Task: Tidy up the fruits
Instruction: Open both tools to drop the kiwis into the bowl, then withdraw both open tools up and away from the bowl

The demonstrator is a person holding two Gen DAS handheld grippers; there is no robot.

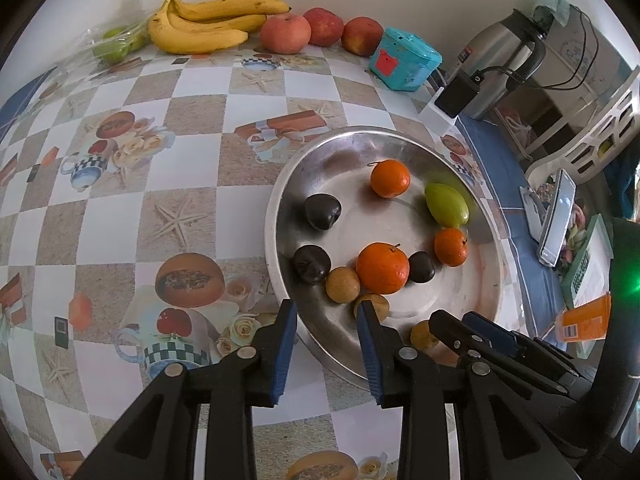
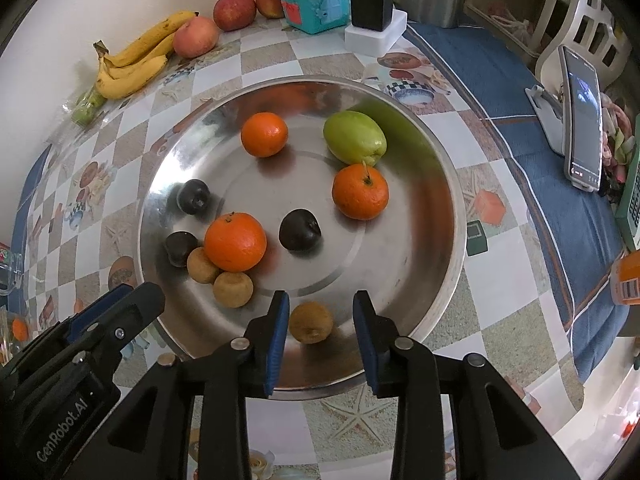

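On the counter (image 2: 500,360), with its checked, fruit-printed cloth, I use the round shiny steel tray (image 2: 436,248) as my landmark. Inside the tray I count three oranges: one toward its far side (image 2: 264,134), one at its right (image 2: 360,191) and the largest nearer its left (image 2: 235,241). A pale green pear-shaped fruit (image 2: 354,137) lies just beyond the right orange, touching or nearly touching it. Three dark plums sit in the tray, one near its centre (image 2: 300,229) and two along its left side (image 2: 193,196) (image 2: 181,247). Two small round brown fruits (image 2: 202,265) (image 2: 233,289) press against the near side of the largest orange.

My right gripper (image 2: 321,314) hangs over the tray's near edge with its blue-padded fingers (image 2: 276,344) parted. A third small brown fruit (image 2: 310,322) lies on the tray floor between them, with a gap on each side, so I grip nothing. My left gripper (image 1: 326,320) hovers at the tray's near-left rim, fingers (image 1: 282,356) likewise apart and empty. One finger covers part of a brown fruit.

Beyond the tray, against the wall, lie a bunch of yellow bananas (image 1: 204,24) and three red apples (image 1: 286,34). A turquoise plastic box (image 1: 404,60) stands right of them. To the tray's right stands a phone on a stand (image 2: 582,120).
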